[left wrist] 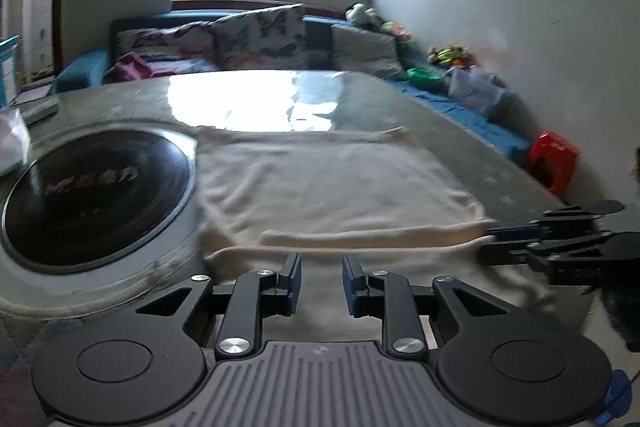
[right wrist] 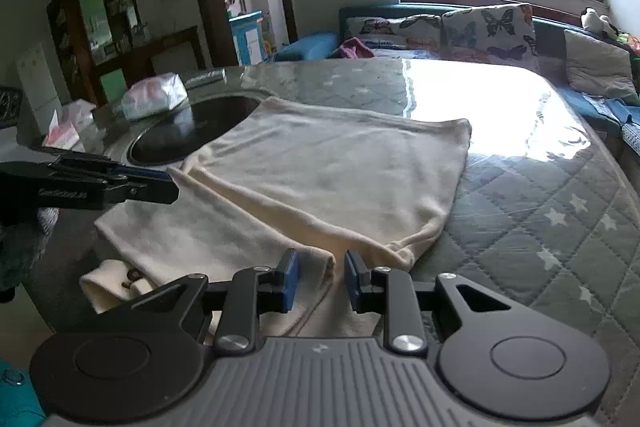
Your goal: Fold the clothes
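Two grippers stand at the near edge of the table, and both have their jaws apart with nothing between them. The left gripper hovers just above the near part of the cloth; the right gripper is over the near right corner of the same cloth, where a folded hem ends between its fingers.

The cloth is a cream garment lying flat on the quilted cover. One layer already lies over another, so a long fold edge runs across it from left to right. A lower part hangs a little over the table edge toward the person. I think the grippers are placed at this near side because the next fold must begin from here: each one takes one end of the near hem and carries it away toward the window.

On the left the cloth touches the rim of the round black plate, and its corner seems to lie a little on that rim. A white bag rests behind the plate, well apart from the cloth. To the right and behind the cloth the cover is bare and shiny, so there is room to carry a fold forward. The plate side is the tight one; a wide sweep of the left gripper there could drag the cloth onto the plate.
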A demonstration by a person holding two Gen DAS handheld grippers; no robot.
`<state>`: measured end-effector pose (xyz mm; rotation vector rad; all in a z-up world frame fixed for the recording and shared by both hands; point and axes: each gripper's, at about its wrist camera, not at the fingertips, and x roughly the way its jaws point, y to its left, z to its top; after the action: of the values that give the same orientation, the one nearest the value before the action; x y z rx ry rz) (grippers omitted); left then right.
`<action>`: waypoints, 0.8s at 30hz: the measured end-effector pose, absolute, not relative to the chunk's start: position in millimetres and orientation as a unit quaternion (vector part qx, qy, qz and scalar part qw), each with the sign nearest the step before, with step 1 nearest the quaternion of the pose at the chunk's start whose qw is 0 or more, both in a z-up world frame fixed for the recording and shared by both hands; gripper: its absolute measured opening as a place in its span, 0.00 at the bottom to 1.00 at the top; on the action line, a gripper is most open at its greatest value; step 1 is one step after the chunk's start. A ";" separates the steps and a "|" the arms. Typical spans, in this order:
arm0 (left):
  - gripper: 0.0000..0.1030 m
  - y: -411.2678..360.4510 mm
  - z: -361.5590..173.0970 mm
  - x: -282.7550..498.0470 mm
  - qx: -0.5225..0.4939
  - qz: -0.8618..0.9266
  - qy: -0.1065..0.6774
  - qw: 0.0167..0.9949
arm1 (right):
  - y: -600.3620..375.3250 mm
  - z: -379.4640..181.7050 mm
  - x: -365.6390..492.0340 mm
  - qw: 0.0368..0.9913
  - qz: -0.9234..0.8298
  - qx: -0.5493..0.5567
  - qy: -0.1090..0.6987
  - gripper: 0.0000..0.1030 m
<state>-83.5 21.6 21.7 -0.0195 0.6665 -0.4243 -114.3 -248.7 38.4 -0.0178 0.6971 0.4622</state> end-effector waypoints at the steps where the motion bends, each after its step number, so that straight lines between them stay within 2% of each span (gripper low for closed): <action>1: 0.24 23.0 20.1 -82.9 -0.003 -0.201 0.321 0.926 | -247.0 37.8 -114.0 0.913 0.226 -0.011 0.340 0.21; 2: 0.24 24.2 19.1 -82.2 0.003 -0.196 0.317 0.928 | -245.6 37.7 -114.1 0.913 0.226 -0.014 0.339 0.15; 6: 0.25 27.1 18.3 -78.3 0.015 -0.187 0.308 0.933 | -243.0 42.4 -115.8 0.918 0.222 -0.022 0.328 0.09; 11: 0.31 26.1 14.4 -71.9 0.029 -0.190 0.301 0.934 | -239.8 55.1 -117.5 0.925 0.222 -0.033 0.308 0.08; 18: 0.31 25.4 9.3 -68.0 0.056 -0.195 0.293 0.934 | -238.5 68.7 -118.7 0.934 0.216 -0.038 0.284 0.07; 24: 0.30 27.4 8.2 -67.1 0.061 -0.181 0.289 0.938 | -242.6 51.6 -108.8 0.930 0.191 -0.036 0.313 0.09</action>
<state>-67.1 27.4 8.2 0.1247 0.5904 -0.3700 -108.8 -242.6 51.6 -0.0733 0.6404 0.3916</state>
